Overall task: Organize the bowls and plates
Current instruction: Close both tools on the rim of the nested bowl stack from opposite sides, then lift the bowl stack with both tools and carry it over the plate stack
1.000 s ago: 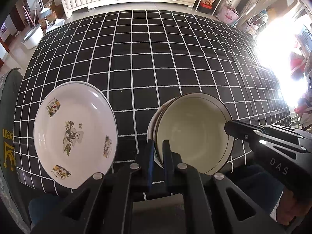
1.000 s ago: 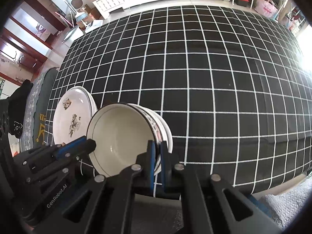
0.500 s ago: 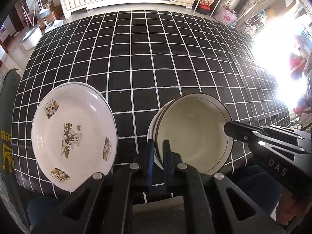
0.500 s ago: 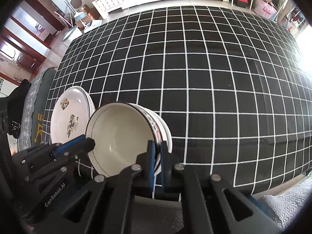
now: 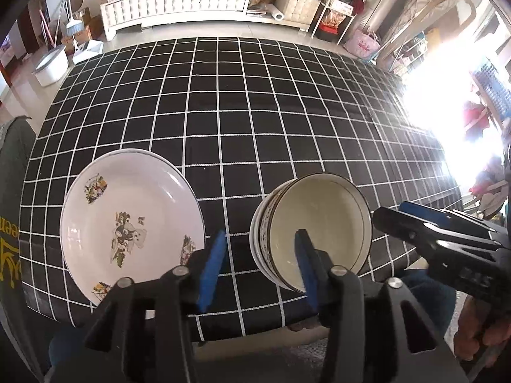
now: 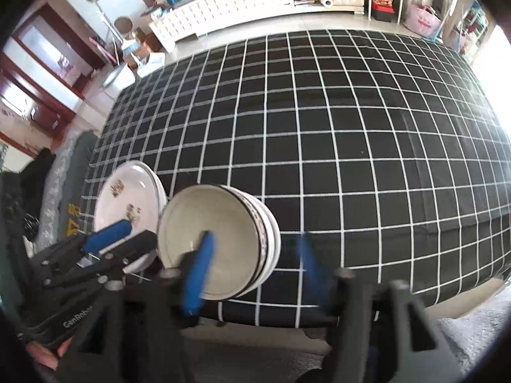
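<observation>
Stack of bowls sat at the near edge of the checked tablecloth, top bowl empty; beside it a stack of plates, top plate empty, printed motifs only. Left gripper jaws had just been opening, about half apart, straddling the near bowl rim without pressing it. Right gripper likewise just opened, wider, blurred, gripping nothing. "GenRobo" legible on the left gripper body.

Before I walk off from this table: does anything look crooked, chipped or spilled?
Nothing is spilled or visibly chipped. The stacked bowls lean slightly and sit near the table's front edge, beside the plates. Both tools are open, holding nothing.
</observation>
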Demonstrator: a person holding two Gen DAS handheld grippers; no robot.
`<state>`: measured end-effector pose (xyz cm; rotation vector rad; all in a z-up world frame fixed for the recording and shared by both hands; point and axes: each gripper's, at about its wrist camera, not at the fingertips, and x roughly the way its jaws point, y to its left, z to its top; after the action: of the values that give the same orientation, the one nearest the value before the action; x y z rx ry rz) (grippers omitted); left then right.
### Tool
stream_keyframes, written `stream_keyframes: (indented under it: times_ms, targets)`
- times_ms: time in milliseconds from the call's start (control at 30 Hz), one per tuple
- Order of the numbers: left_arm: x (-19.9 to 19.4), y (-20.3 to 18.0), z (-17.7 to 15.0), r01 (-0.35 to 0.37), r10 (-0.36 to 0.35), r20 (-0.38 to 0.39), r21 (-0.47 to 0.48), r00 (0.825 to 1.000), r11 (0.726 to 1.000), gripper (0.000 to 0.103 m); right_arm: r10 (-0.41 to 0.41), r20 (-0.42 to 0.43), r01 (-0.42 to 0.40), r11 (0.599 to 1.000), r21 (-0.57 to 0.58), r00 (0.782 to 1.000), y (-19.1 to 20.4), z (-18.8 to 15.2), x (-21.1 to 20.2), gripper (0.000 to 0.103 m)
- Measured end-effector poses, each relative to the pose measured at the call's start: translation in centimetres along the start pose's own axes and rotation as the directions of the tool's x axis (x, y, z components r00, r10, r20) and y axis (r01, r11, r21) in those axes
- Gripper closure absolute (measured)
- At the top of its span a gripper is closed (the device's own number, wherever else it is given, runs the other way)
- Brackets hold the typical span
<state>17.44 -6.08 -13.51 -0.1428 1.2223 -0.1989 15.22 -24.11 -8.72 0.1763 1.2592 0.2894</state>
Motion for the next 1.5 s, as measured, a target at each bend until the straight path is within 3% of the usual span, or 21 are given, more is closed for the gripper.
stream_keyframes:
  times_ms: [100,200,300,733,1233,1500]
  targets:
    - [-0.5,0.2,0.1,0.051,-0.051,0.014,0.003,0.999,0.999,0.048,0.007,0.017,-0.008,1.000,0.026,1.000,-0.2,-0.1,-0.5,0.028]
    - [-0.8,0.4,0.3,0.147,-0.147,0.023,0.016,0.989,0.989,0.037,0.011,0.016,-0.012,0.999,0.050,1.000,-0.4,-0.3,-0.6,0.024]
    - [-0.6,0.5,0.3,0.192,-0.192,0.017,0.024,0.981,0.981,0.036,0.022,0.008,-0.023,0.996,0.089,1.000,-0.6,-0.6,-0.1,0.024]
    - [4.0,1.5,0.7,0.244,-0.242,-0.083,0.018,0.967,0.970,0.036,0.087,-0.075,-0.068,0.972,0.225,0.993,-2.3,-1.5,4.2,0.024]
    - [7.7,0.4,-0.3,0.271,-0.257,-0.152,0.079,0.954,0.959,0.036,0.133,-0.091,-0.109,0.966,0.234,0.987,-3.2,-0.8,6.3,0.024]
    - [9.4,1.3,-0.4,0.273,-0.258,-0.174,0.067,0.950,0.960,0.036,0.154,-0.115,-0.120,0.958,0.259,0.981,-4.0,-0.7,7.4,0.024]
